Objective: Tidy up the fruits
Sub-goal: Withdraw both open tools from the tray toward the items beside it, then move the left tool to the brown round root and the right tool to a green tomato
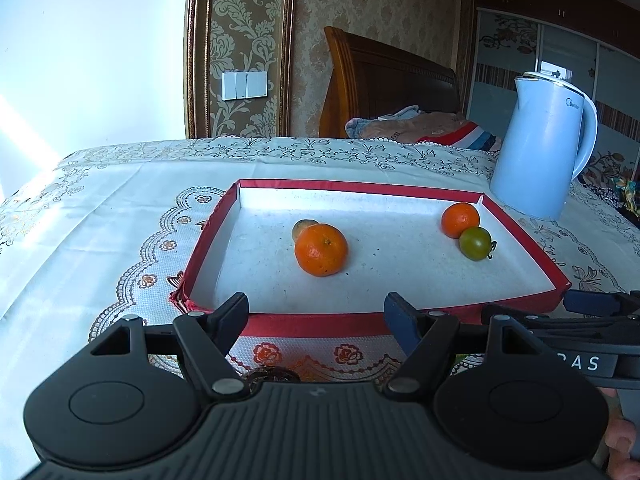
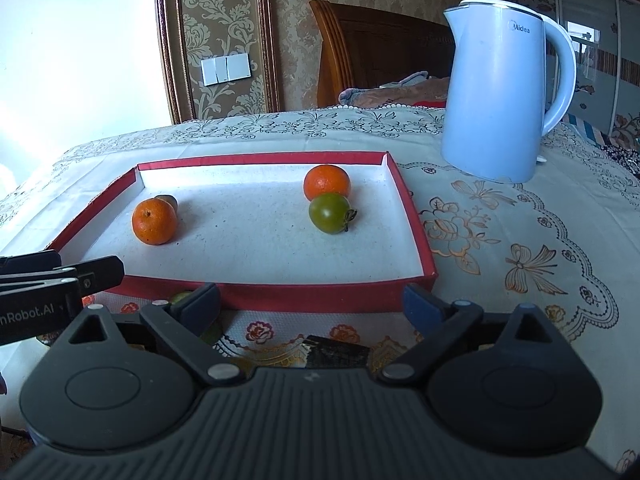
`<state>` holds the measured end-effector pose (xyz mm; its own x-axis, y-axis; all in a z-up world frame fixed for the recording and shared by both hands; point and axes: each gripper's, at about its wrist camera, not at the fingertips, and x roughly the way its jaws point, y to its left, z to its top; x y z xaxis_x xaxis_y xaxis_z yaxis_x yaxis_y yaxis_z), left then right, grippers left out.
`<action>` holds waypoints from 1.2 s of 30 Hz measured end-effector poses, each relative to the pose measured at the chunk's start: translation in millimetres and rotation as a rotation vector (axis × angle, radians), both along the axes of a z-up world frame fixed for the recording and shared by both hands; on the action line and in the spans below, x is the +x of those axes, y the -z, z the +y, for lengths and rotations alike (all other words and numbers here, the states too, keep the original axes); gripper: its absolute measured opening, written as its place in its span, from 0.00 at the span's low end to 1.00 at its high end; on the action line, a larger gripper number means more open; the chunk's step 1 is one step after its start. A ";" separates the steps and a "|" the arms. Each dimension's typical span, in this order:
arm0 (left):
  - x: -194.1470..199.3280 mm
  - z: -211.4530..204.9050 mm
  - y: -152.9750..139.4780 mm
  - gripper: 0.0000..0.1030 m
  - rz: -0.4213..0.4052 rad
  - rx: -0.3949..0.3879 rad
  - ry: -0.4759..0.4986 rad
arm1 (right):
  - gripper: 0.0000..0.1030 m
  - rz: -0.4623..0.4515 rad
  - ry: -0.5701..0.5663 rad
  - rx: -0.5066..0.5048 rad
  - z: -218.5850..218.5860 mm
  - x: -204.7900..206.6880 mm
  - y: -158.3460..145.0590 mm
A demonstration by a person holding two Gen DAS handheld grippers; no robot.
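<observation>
**Four fruits in red tray, both grippers empty at its near edge**

Red-walled tray (image 1: 208, 240) with white floor sits on a lace-patterned tablecloth (image 1: 120, 208). Blue kettle (image 2: 500, 92) stands on the cloth just past the tray's far right corner, not touching it.

Fruit in tray, two pairs well apart:
- Left pair: orange (image 1: 321, 249) near the middle-left, with a small brownish fruit (image 1: 301, 227) right behind it, mostly hidden, looks touching. Can't tell what kind it is
- Right pair: second orange (image 2: 327, 182) near the far right corner, green tomato (image 2: 329, 213) just in front of it, touching, stem pointing right

Left gripper (image 1: 316, 312) hangs over the tray's near wall, jaws apart at a medium gap, nothing between them. In the right wrist view it shows at the left edge, beside the tray's near left corner.

Right gripper (image 2: 312, 300) sits at the near wall too, more to the right, jaws spread wide, nothing gripped. A greenish round thing (image 2: 182, 297) peeks out by its left finger (image 2: 202, 300) on the cloth outside the tray; too hidden to identify. A dark flat object (image 2: 336, 350) lies on the cloth under this gripper.

Both grippers point down toward the tray. Part of a hand (image 1: 618, 440) shows at lower right of the left wrist view
</observation>
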<state>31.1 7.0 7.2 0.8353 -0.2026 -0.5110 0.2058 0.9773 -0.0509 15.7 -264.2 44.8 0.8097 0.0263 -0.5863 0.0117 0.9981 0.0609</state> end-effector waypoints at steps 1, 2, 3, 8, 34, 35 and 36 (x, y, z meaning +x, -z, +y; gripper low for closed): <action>-0.4 0.3 0.3 0.72 0.001 0.000 0.001 | 0.95 0.003 -0.003 0.000 0.1 -0.3 0.4; -0.6 0.7 0.4 0.72 0.003 -0.001 0.002 | 0.95 0.006 -0.005 -0.001 0.3 -0.8 0.9; -0.9 1.4 1.1 0.72 0.007 -0.003 0.004 | 0.95 0.006 -0.004 -0.001 0.2 -1.4 1.2; -2.5 5.4 2.2 0.72 0.019 -0.015 0.005 | 0.96 0.009 -0.005 0.003 -0.6 -3.4 2.0; -23.3 19.8 10.1 0.73 0.037 -0.020 0.052 | 0.98 0.017 -0.020 0.023 -5.5 -25.8 6.0; -24.5 20.6 10.7 0.73 0.039 -0.019 0.055 | 0.98 0.017 -0.021 0.030 -7.1 -28.3 5.8; -25.8 20.9 11.4 0.73 0.042 -0.017 0.060 | 0.99 0.015 -0.023 0.037 -8.8 -31.3 5.5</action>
